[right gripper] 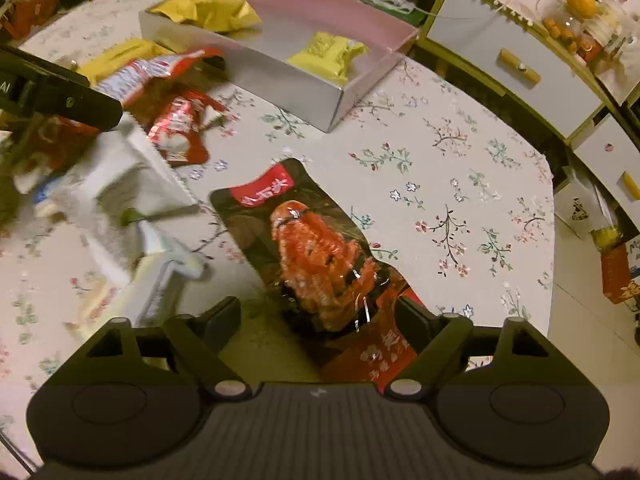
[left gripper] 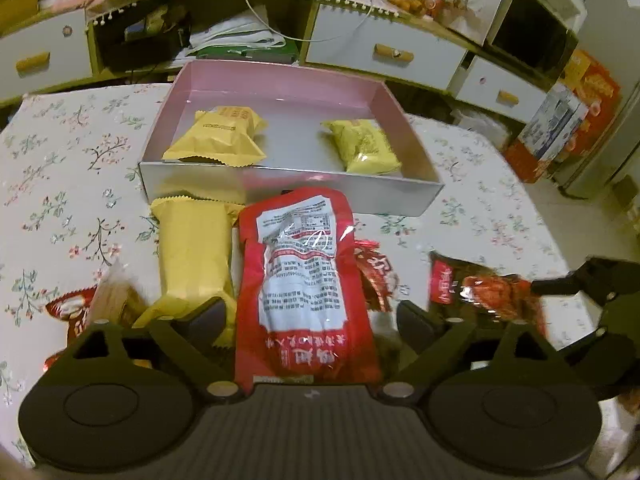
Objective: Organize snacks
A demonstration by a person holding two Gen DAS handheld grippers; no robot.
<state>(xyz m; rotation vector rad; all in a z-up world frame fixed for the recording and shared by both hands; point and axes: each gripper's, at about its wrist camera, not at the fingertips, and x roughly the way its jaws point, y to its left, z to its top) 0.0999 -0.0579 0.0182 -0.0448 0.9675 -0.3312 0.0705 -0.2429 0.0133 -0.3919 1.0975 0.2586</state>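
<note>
A floral cloth covers the worktop (left gripper: 60, 184), with white drawers behind it. Front and centre in the left wrist view lies the red snack pouch (left gripper: 304, 288), printed back up, long axis running away from the camera toward the box, its far end almost at the box's near wall. The left tongs (left gripper: 310, 318) stand wide apart with that pouch between them, pads not pressing on it — released. Just left of it a yellow packet (left gripper: 192, 256) lies parallel, also pointing at the box. Over to the right wrist view: the dark pouch with the red food picture (right gripper: 304, 248) lies flat, long axis slanting from upper left down to lower right, its lower end between the right tongs (right gripper: 320, 320), which gape open with no grip. Beyond, the shallow pink-lined box (left gripper: 280, 192) holds two yellow packets, one left (left gripper: 220, 136), one right (left gripper: 364, 146). More red wrappers (right gripper: 180, 128) lie scattered beside a blurred white packet (right gripper: 120, 200).
</note>
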